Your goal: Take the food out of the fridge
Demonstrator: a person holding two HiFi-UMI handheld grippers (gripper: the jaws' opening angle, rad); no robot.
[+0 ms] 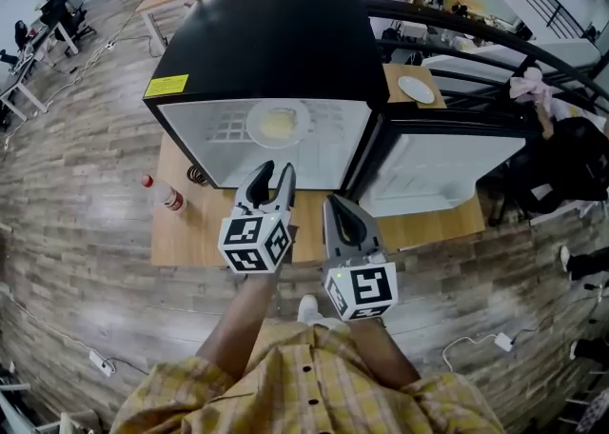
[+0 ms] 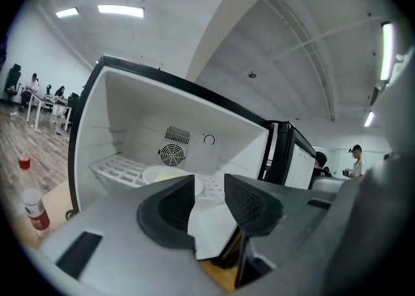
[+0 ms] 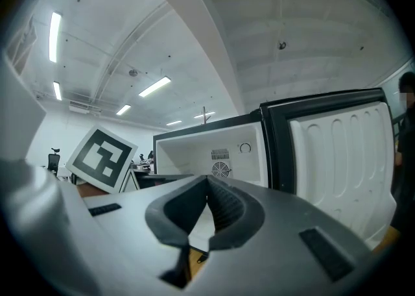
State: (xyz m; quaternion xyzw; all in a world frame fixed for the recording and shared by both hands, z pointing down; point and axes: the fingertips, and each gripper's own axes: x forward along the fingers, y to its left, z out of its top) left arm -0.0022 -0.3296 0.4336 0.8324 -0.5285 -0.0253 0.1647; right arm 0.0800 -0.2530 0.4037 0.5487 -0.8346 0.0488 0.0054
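Observation:
A black mini fridge [image 1: 271, 51] stands open on a low wooden platform, its white inside facing me. On its wire shelf lies a white plate with pale yellow food [image 1: 277, 123], also seen as the plate [image 2: 162, 174] in the left gripper view. My left gripper [image 1: 276, 173] hovers just in front of the opening, below the plate, open with nothing between its fingers [image 2: 249, 200]. My right gripper [image 1: 330, 204] is beside it, a little further back from the fridge, shut and empty. In the right gripper view the right gripper [image 3: 207, 183] points at the fridge's inside [image 3: 217, 152].
The fridge door [image 1: 447, 170] hangs open to the right, seen as the door [image 3: 337, 158] in the right gripper view. A red-capped bottle [image 1: 168, 195] and a wire coil [image 1: 196, 175] sit on the platform [image 1: 190, 232] at left. Another white plate [image 1: 416, 89] lies on a small table behind.

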